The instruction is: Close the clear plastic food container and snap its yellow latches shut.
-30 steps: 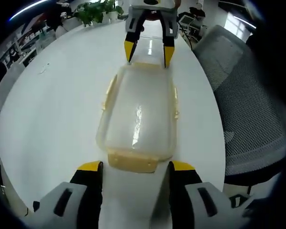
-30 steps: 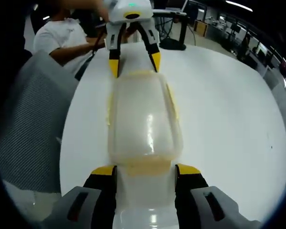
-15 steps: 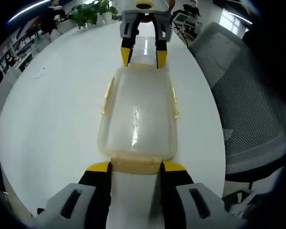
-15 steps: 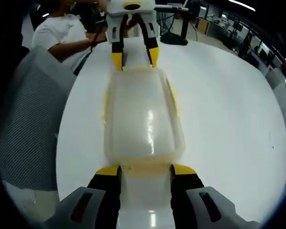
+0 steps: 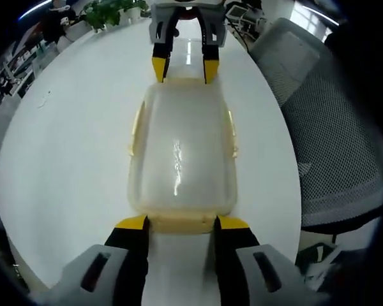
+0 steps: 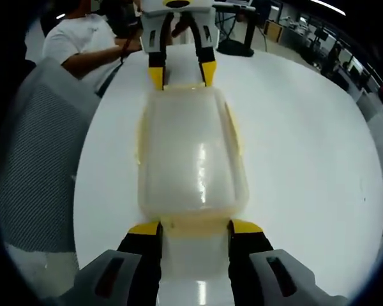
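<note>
On the white table [image 5: 64, 146], each narrowly parted gripper [image 5: 181, 223] [image 6: 195, 228] straddles a container [image 5: 180, 150] end latch [image 5: 182, 224].

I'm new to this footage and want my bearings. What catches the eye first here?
A clear container with its lid on lies in the middle of a round white table, a yellow latch at each end and along each side. One hand-held gripper closes in on the near end latch, and the other hand-held gripper faces it at the far end. A grey mesh chair stands at the table's edge.
</note>
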Demonstrator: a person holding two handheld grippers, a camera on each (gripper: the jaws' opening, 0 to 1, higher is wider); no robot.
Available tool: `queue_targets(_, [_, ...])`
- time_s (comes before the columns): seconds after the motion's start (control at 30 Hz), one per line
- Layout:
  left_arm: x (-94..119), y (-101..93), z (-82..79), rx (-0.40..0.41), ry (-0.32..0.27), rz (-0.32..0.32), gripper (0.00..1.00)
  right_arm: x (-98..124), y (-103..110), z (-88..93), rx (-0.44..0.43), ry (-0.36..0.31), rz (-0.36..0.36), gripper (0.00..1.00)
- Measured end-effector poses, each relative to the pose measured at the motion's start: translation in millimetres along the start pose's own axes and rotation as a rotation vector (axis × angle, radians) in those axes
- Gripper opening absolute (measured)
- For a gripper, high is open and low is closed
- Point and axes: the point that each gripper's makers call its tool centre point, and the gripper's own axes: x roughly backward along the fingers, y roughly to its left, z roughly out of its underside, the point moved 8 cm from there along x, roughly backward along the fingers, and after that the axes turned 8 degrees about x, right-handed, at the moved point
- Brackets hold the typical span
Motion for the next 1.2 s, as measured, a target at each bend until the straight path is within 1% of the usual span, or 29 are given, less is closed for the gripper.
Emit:
queue_targets(0.1, [1.1,0.0,-0.2,0.009,0.011,0.001,0.40,-0.4,-0.2,-1.7,0.011,0.009,-0.003,0.40])
queue_targets(0.2, [1.7,-0.4,-0.1,0.010,0.023,-0.001,0.40,-1.5,-1.4,-5.3,0.071,0.015,-0.026,0.41])
queue_targets(0.23, [1.8,-0.3,-0.1,0.010,0.024,-0.001,0.40,-1.4,-2.0,-6.1,0.056,0.027,-0.025,0.41])
queue_targets(0.33, [1.9,-0.6,-0.1,0.013,0.022,-0.002,0.40,-0.9,-3.2,-5.6,0.057,0.033,-0.031,0.41])
queue_targets(0.5, [2.3,-1.6,1.9,0.018,0.024,-0.003,0.40,-2.0,-2.9,-10.2,0.057,0.073,-0.038,0.41])
queue_targets(0.63, [2.3,-2.9,1.9,0.016,0.032,-0.007,0.40,-1.7,-2.5,-10.7,0.050,0.089,-0.039,0.40])
queue_targets(0.83, [2.9,-5.8,1.5,0.019,0.039,-0.014,0.39,-0.3,-1.7,-8.5,0.033,0.072,-0.032,0.40])
queue_targets(1.0, [4.0,-5.0,1.3,0.014,0.041,-0.010,0.38,0.3,-0.3,-9.9,0.027,0.081,-0.020,0.39])
queue_targets(1.03, [4.4,-4.7,1.7,0.024,0.049,-0.020,0.38,1.0,2.4,-10.0,0.019,0.076,-0.020,0.39])
queue_targets(1.1, [4.7,-9.7,1.4,0.011,0.051,-0.024,0.38,1.8,5.4,-9.6,0.012,0.069,-0.022,0.39])
queue_targets(1.17, [6.3,-12.9,1.4,0.013,0.030,-0.034,0.38,1.5,8.6,-9.4,0.013,0.076,-0.014,0.39])
queue_targets(1.2, [7.1,-14.3,2.1,0.013,0.031,-0.032,0.38,2.3,9.7,-9.8,0.012,0.074,-0.016,0.39])
